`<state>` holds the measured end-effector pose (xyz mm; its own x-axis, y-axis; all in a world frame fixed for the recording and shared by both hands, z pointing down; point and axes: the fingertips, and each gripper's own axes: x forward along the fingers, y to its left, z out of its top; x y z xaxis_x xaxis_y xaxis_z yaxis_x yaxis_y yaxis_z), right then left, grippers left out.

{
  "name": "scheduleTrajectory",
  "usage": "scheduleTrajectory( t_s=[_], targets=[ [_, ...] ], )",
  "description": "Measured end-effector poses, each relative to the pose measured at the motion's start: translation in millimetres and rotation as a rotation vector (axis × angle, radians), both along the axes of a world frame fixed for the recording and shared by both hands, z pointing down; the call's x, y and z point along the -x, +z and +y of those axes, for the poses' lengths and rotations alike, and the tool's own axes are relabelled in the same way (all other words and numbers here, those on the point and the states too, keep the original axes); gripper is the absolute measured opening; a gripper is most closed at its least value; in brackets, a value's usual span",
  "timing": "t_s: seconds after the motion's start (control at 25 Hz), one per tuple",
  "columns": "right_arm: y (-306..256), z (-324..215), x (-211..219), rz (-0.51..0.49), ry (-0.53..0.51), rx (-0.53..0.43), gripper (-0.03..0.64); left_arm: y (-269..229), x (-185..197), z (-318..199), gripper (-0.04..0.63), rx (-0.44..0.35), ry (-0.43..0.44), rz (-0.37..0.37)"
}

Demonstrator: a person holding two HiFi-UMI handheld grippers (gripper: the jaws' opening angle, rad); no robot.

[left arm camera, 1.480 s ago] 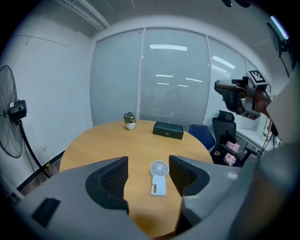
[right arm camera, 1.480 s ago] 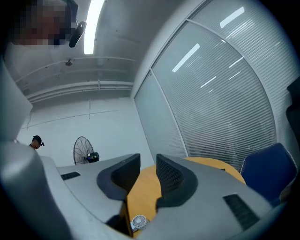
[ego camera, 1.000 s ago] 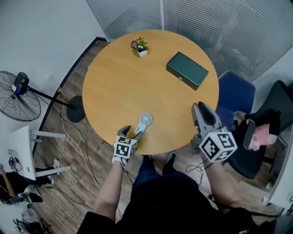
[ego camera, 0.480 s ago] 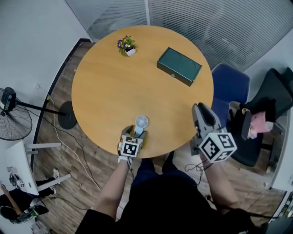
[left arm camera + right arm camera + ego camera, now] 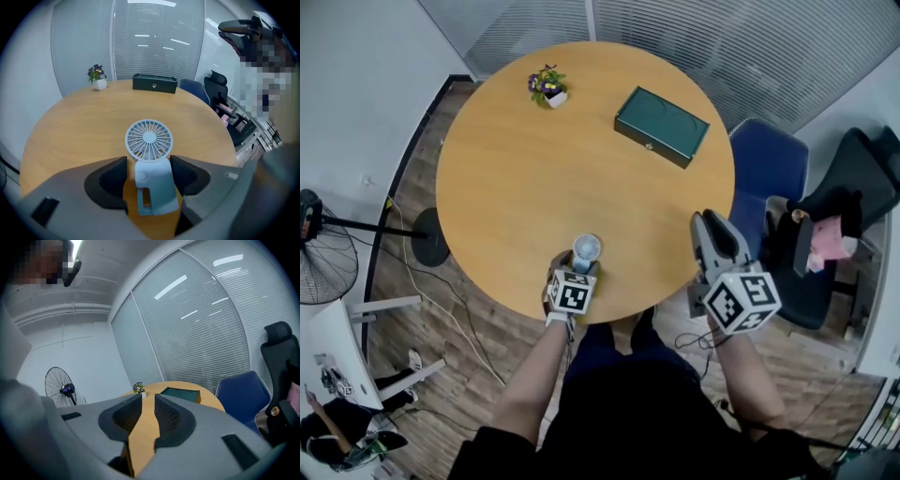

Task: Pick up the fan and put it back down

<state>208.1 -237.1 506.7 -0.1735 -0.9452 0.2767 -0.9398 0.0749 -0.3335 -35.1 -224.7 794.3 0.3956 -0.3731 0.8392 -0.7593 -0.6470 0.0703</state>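
Note:
A small pale blue hand fan lies flat on the round wooden table near its front edge. In the left gripper view its round grille points away from me and its handle lies between the jaws. My left gripper points steeply down over the handle. Its jaws are closing, one pad on each side of the handle, with a thin gap still showing on the left side. My right gripper hovers beyond the table's right front edge, jaws a narrow gap apart with nothing between them.
A dark green box and a small potted plant sit at the table's far side. A blue chair and a black chair holding a pink item stand to the right. A floor fan stands at the left.
My left gripper has come down from beside the fan's handle and now straddles it. The right gripper has sunk slightly.

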Motion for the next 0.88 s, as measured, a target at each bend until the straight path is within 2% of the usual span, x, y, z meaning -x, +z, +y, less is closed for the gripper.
scheduleTrajectory(
  t_s=[0.08,0.12,0.2,0.36,0.44,0.6,0.68,0.8,0.88],
  targets=[
    [1,1,-3,0.0,0.012,0.005,0.089,2,-2,-1,0.26,0.005,0.013,-0.01],
    [2,1,-4,-0.001,0.017,0.008,0.089,2,-2,-3,0.219,0.001,0.019,-0.013],
    [4,3,-6,-0.004,0.025,0.015,0.086,3,-2,-5,0.216,0.005,0.02,-0.009],
    [3,3,-8,-0.017,0.037,0.02,0.084,4,6,-5,0.215,0.064,-0.017,0.018],
    [1,3,-8,-0.019,0.041,0.016,0.081,1,5,-7,0.215,0.101,-0.049,0.084],
    [-1,3,-7,-0.024,0.044,0.01,0.075,-10,4,-12,0.215,0.198,-0.165,0.254],
    [-2,3,-7,-0.027,0.043,0.009,0.074,-14,8,-15,0.215,0.215,-0.202,0.293],
    [-3,1,-6,-0.028,0.041,0.001,0.074,-24,11,-19,0.215,0.205,-0.209,0.323],
    [-6,0,-4,-0.028,0.039,-0.006,0.072,-34,9,-23,0.215,0.2,-0.213,0.37]
  ],
)
